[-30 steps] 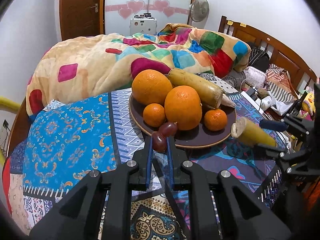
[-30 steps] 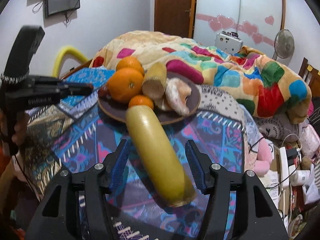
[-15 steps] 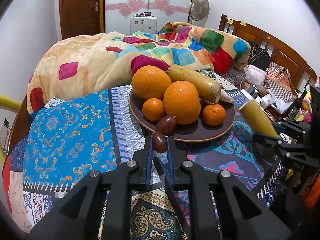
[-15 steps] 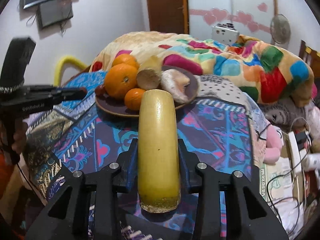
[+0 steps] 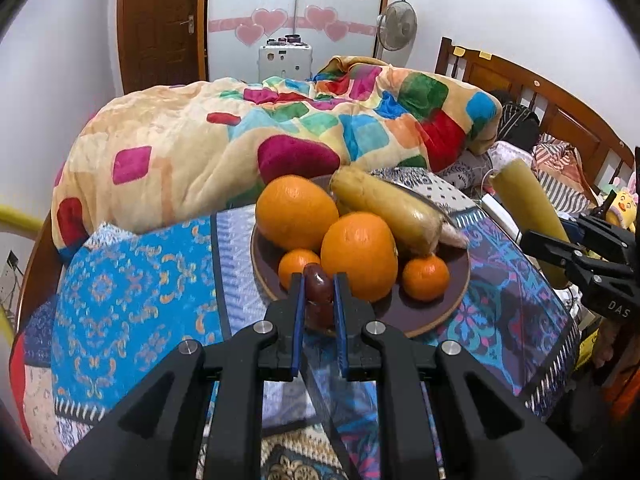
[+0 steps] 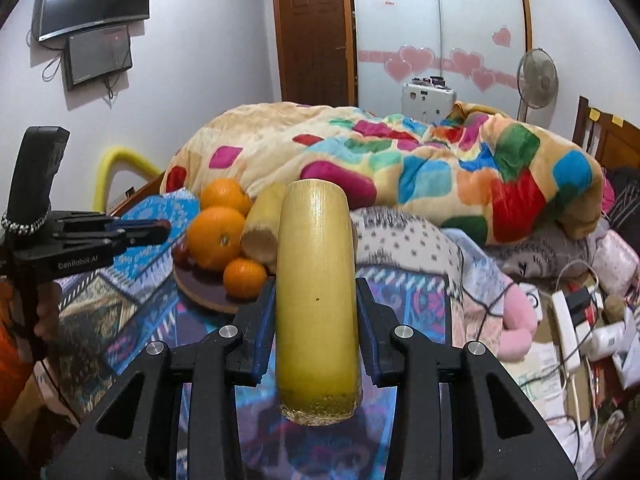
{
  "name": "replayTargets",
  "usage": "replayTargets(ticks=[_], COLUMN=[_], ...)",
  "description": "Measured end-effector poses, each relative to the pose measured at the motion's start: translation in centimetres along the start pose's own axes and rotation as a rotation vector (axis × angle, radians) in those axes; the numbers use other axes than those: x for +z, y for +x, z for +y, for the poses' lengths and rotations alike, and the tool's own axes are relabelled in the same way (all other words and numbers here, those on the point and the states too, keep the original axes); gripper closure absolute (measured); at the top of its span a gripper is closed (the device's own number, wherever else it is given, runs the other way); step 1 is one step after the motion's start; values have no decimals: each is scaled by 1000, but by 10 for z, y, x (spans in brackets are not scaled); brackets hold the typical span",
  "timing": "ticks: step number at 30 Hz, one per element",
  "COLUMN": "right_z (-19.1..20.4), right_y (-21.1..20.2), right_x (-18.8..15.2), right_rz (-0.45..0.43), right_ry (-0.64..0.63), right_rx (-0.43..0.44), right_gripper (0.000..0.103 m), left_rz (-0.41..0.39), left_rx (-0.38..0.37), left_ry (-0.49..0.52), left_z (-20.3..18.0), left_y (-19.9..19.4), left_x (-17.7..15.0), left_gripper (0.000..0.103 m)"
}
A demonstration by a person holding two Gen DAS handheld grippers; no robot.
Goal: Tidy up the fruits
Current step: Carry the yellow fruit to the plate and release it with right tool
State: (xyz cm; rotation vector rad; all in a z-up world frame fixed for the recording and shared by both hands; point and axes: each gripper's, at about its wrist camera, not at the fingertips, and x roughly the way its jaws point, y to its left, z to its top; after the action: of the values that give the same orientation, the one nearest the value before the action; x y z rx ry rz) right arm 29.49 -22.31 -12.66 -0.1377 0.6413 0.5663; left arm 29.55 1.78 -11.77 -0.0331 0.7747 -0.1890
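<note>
Bed — plate near edge.

Yellow stalk between right tool pads

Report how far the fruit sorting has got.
Done: two big oranges, two small ones and a yellow stalk piece lie on the brown plate. In hand: the left tongs pinch a dark red fruit; the right tongs clamp a second stalk, clear of the table. Left: placing both, probably on the plate.
</note>
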Motion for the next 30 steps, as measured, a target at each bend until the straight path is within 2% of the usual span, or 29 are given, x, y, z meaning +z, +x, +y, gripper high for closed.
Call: replayTargets(ticks=[8, 19, 22, 24, 30], right_z=[-1, -11, -15, -18, -20], right_y=[39, 89, 93, 94, 95], right_x=[29, 36, 37, 38, 38], right_rz=[9, 126, 141, 152, 163], right_ry=[-8, -9, 2, 24, 30], right_rx=[-18, -56, -50, -31, -39], right_gripper=[69, 69, 69, 69, 64], left_rz=[0, -8, -4, -2, 4], left_rx=[-30, -13, -11, 1, -23], left_ry=[-16, 4, -6, -19, -50], left_z=[6, 2, 5, 7, 15], left_y=[16, 28, 28, 29, 30], left_x=[23, 29, 30, 31, 31], left_gripper=[90, 89, 84, 73, 69])
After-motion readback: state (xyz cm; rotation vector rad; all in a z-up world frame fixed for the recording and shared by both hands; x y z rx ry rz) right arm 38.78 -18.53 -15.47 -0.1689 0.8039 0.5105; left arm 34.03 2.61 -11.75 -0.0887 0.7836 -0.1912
